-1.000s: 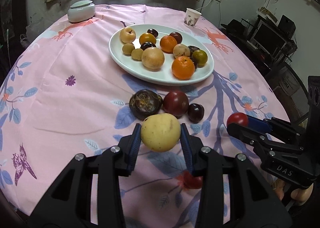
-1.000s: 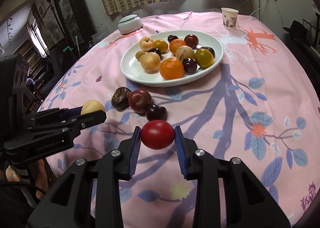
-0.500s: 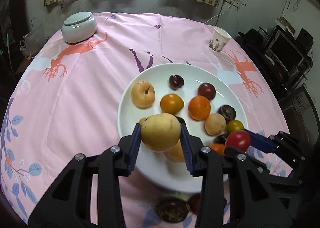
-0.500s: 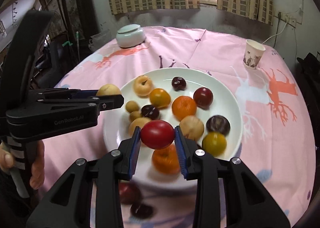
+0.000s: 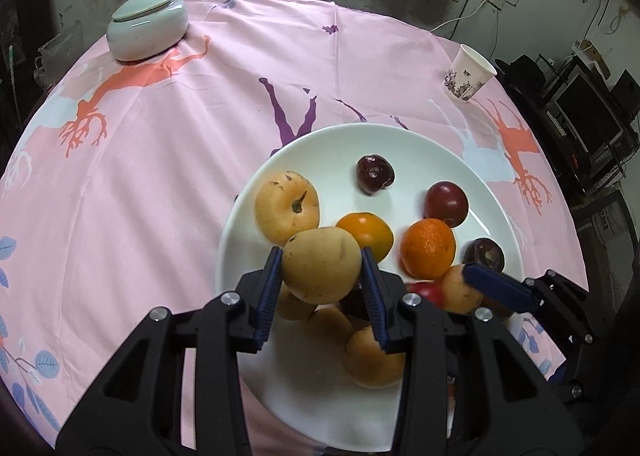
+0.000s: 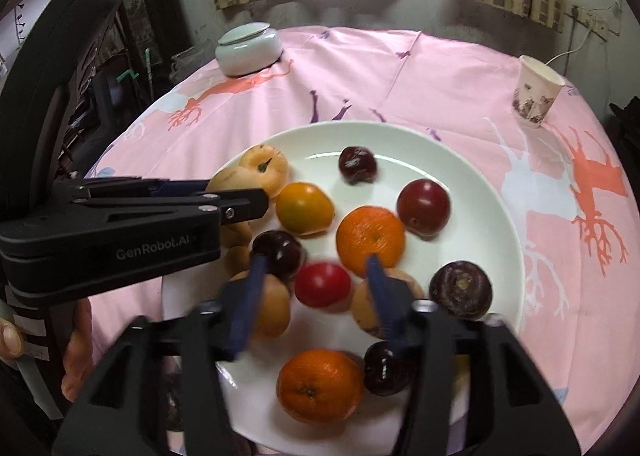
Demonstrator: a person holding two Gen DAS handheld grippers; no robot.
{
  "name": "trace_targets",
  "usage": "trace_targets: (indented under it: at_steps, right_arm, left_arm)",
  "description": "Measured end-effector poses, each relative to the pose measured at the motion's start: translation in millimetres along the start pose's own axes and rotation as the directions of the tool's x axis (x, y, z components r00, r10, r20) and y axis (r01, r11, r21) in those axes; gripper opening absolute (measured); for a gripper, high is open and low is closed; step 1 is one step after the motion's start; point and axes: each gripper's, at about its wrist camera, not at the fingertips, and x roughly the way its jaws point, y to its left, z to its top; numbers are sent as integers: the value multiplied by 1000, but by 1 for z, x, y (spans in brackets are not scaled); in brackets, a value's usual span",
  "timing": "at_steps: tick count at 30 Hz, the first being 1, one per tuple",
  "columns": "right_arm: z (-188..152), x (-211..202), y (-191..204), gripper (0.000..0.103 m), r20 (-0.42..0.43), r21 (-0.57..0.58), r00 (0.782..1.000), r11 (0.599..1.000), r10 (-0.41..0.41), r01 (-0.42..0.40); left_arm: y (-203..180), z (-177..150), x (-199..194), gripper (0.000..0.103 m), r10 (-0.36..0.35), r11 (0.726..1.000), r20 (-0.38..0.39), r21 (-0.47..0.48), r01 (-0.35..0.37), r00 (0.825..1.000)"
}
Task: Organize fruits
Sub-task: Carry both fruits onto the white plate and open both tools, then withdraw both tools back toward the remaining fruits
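Observation:
A white plate point(image 5: 420, 152) holds several fruits: oranges, dark plums, yellow pears. My left gripper point(image 5: 322, 276) is shut on a yellow pear point(image 5: 320, 264) and holds it above the plate's left side. In the right wrist view my right gripper point(image 6: 316, 284) has its jaws spread wide above the plate point(image 6: 492, 192). A red tomato point(image 6: 323, 283) sits between them among the other fruits, touching neither finger. The left gripper point(image 6: 240, 200) with its pear shows at the left. The right gripper's blue fingertip point(image 5: 492, 286) shows in the left wrist view.
A lidded celadon bowl point(image 5: 146, 26) stands at the far left of the pink tablecloth point(image 5: 160, 160). A paper cup point(image 5: 468, 74) stands at the far right. In the right wrist view, bowl point(image 6: 248, 44) and cup point(image 6: 538, 92) are behind the plate.
Both grippers moved forward over the plate. My right gripper opened and let go of the red tomato, which now lies on the plate. The left gripper still holds the pear.

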Motion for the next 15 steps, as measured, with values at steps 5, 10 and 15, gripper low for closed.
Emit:
trace_targets:
  at_steps: [5, 10, 15]
  right_arm:
    - [-1, -16, -1, 68, 18, 7, 1000, 1000, -16, 16]
    - [-23, -58, 7, 79, 33, -9, 999, 1000, -2, 2]
    - [-71, -107, 23, 94, 56, -30, 998, 999, 16, -15]
  left_arm:
    - [0, 2, -16, 72, 0, 1000, 44, -10, 0, 999]
    - [-1, -16, -59, 84, -43, 999, 92, 12, 42, 995]
    - [-2, -82, -112, 91, -36, 998, 170, 65, 25, 985]
